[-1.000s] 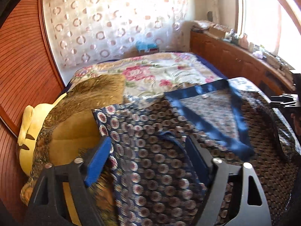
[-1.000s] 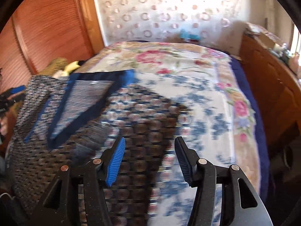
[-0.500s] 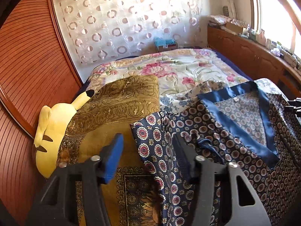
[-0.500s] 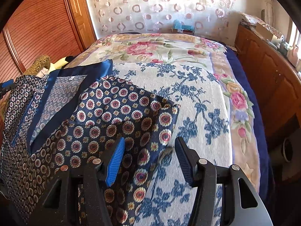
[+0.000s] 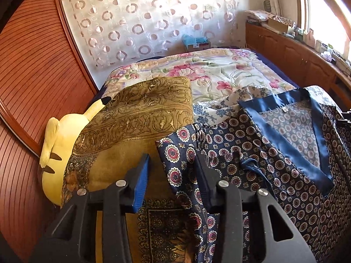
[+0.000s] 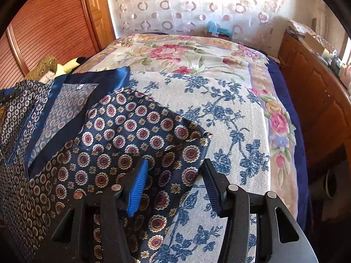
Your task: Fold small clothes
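A navy patterned top (image 5: pixel 274 153) with red medallions and a plain blue V-neck band lies spread on the bed, front up. Its left sleeve lies over a gold cushion (image 5: pixel 136 118). My left gripper (image 5: pixel 173 175) is open, and the edge of that sleeve lies between its fingers. In the right wrist view the same top (image 6: pixel 105 144) fills the left side, its right sleeve reaching onto a white and blue floral cloth (image 6: pixel 230 127). My right gripper (image 6: pixel 175 179) is open over that sleeve's end.
A yellow plush toy (image 5: pixel 59 153) lies left of the gold cushion against a red-brown slatted wardrobe (image 5: pixel 33 76). A floral bedspread (image 6: pixel 175 52) covers the far bed. A wooden cabinet (image 6: pixel 318 100) with clutter runs along the right. A curtain hangs behind.
Both grippers have drawn back from the top and stay open. The left view has shifted left, so the sleeve edge and gold cushion now sit between its fingers. The top lies flatter.
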### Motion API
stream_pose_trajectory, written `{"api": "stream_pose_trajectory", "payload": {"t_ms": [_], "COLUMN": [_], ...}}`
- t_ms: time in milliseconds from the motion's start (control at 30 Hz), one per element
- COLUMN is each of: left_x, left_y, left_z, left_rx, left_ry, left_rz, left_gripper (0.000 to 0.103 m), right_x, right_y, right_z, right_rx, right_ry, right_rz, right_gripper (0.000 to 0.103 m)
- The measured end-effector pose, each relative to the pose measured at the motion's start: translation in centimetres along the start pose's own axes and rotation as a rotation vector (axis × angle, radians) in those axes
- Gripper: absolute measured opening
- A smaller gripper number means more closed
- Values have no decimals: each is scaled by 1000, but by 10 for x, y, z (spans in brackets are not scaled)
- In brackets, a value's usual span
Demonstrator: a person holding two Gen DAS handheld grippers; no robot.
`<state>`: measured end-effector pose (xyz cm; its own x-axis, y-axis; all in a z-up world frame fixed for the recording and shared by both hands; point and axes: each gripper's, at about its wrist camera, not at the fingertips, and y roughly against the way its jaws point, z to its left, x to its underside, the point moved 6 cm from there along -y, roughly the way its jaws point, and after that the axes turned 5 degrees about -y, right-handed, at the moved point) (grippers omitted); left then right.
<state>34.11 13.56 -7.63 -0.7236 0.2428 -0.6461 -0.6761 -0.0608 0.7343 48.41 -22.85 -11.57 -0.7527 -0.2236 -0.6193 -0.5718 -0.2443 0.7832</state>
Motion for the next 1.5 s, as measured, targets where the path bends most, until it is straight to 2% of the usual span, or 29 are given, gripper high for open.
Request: {"api": "stream_pose_trajectory", "payload": {"t_ms": [33,67,100,167,233,433,600,700,900,1067,1267,1500], "left_x": [-1,-1,-2,-4,-7,-13,3,30,97,160,224,240], "left_y": [1,3,4,10,18,66,116,147,191,210,213,215], "left_z": [-1,-2,-2,-6,-11,-27,-24,-19,-13,-14,-15,-18], "left_rx": [5,11,13,42,75,124,162,169,163,151,178,152], "left_ry": [-4,-6,-5,4,1,-7,34,57,100,142,203,184], "left_rz": [-5,-12,-23,-39,-66,-159,-234,-269,-284,-253,-170,-123], "left_gripper": [42,32,12,4,3,2,2,2,2,2,2,2], "right_x": [0,0,0,-1,-2,-2,13,35,107,171,239,277], "right_y": [0,0,1,2,5,47,103,138,201,242,265,270], "right_z": [1,2,3,3,5,16,23,26,29,37,38,33], "right_rx": [3,6,6,-4,-30,-54,-80,-104,-143,-156,-162,-133], "right_ry": [7,13,16,16,12,15,6,1,-4,10,-5,-11], "right_rz": [1,2,3,5,-2,-120,-230,-283,-330,-325,-233,-138], "right_gripper": [50,44,40,14,6,4,3,3,3,3,3,3]}}
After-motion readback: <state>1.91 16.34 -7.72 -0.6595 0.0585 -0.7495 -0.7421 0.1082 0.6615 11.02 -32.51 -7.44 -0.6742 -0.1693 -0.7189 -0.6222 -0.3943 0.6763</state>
